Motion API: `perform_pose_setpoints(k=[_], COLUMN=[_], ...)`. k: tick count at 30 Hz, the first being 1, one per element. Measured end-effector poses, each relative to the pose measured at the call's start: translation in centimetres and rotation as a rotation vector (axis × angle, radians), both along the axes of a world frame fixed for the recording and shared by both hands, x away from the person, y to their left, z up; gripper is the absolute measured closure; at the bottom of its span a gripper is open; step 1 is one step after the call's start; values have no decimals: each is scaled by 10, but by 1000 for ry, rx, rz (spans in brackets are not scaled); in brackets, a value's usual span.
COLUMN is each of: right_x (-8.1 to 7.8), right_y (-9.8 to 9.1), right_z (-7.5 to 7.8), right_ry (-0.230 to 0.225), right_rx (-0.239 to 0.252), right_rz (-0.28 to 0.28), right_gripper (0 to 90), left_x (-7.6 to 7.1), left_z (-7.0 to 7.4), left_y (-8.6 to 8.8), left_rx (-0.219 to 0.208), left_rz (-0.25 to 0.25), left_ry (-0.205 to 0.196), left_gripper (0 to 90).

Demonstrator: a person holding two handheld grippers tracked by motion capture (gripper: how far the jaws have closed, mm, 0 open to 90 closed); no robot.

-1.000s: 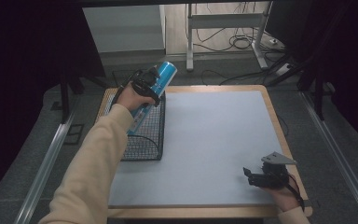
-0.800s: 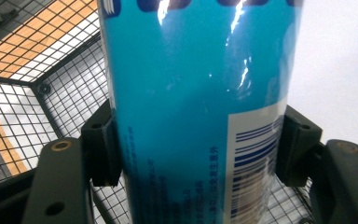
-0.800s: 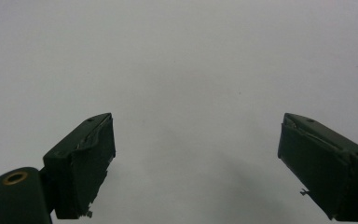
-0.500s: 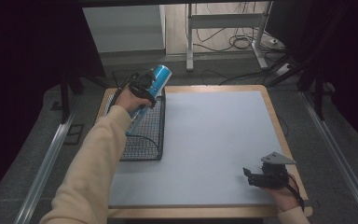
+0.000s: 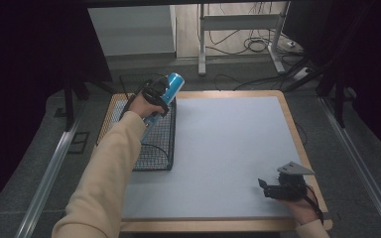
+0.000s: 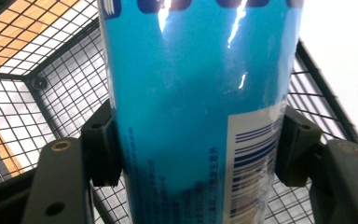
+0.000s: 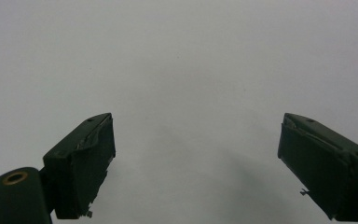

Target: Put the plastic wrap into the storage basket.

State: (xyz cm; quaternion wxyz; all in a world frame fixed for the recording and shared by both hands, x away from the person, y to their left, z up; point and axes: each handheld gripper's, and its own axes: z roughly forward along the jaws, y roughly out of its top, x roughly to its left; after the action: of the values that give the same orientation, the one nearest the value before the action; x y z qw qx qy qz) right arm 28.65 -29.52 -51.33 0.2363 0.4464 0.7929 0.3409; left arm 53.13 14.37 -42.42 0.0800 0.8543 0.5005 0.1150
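Blue can (image 6: 200,112) sits clenched between my left gripper (image 6: 198,144)'s jaws, its long axis running away from the pads, tilted up and outward over the far end of the black wire basket (image 5: 154,148) below. From above, the can (image 5: 168,89) pokes past my left gripper (image 5: 154,94) toward the table's far edge. My right gripper (image 7: 196,154) rests well apart, jaws spread wide over bare grey tabletop (image 5: 228,148), gripping nothing. I judge the left hand alone controls the can's next placement.
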Motion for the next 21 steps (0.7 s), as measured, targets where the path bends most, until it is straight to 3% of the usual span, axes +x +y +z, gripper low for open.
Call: perform_pose_setpoints(k=[11, 21], right_x=[0, 0], right_y=[0, 0], right_z=[0, 0], right_ry=[2, 1], right_rx=[1, 0], right_rz=[-1, -1], right_gripper=[114, 114], left_x=[3, 2], left_z=[-14, -16], left_y=[2, 3], left_rx=[36, 43], left_rz=[13, 19], left_ry=[14, 3], left_gripper=[316, 312])
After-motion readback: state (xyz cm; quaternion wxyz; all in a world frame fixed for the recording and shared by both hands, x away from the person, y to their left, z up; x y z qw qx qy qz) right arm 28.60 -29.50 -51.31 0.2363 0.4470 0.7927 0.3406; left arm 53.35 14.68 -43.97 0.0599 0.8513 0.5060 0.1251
